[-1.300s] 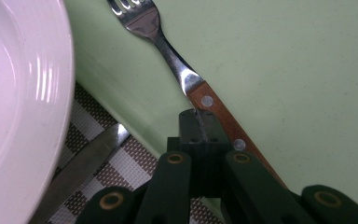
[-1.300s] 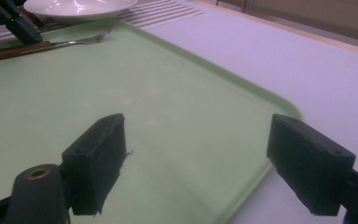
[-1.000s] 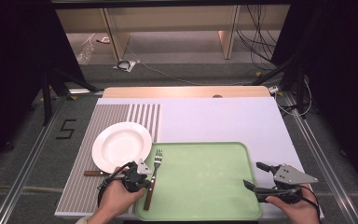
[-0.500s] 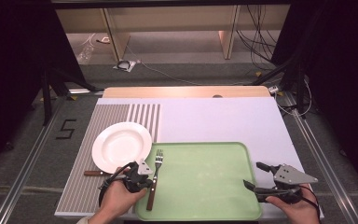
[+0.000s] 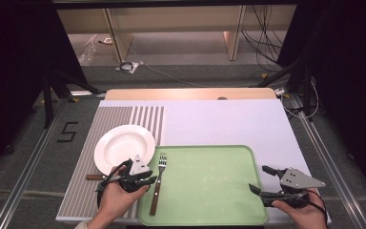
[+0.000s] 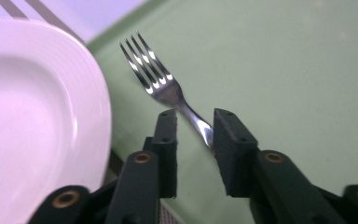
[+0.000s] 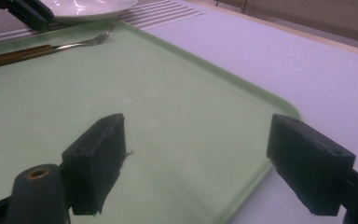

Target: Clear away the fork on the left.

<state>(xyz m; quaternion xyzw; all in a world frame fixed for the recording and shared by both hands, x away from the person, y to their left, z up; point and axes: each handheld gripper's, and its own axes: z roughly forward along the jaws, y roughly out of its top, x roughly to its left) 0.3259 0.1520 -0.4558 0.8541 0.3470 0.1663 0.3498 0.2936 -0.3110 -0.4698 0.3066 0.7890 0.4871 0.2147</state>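
Fingers (image 6: pixel 168 140) of the left gripper (image 6: pixel 193 149) straddle the fork (image 6: pixel 161 79) neck, not yet clamped, on the green tray (image 5: pixel 209 191); the right gripper (image 7: pixel 209 163) waits spread.

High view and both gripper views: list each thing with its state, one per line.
Fork: flat on the tray's left side, tines pointing away from the person.
Tray: flat on the table, holding just the fork.
Plate: upright, empty, left of the tray.
Left tool: open, jaws either side of the fork's neck, not closed on it.
Right tool: wide open, holding nothing, over the tray's right corner.
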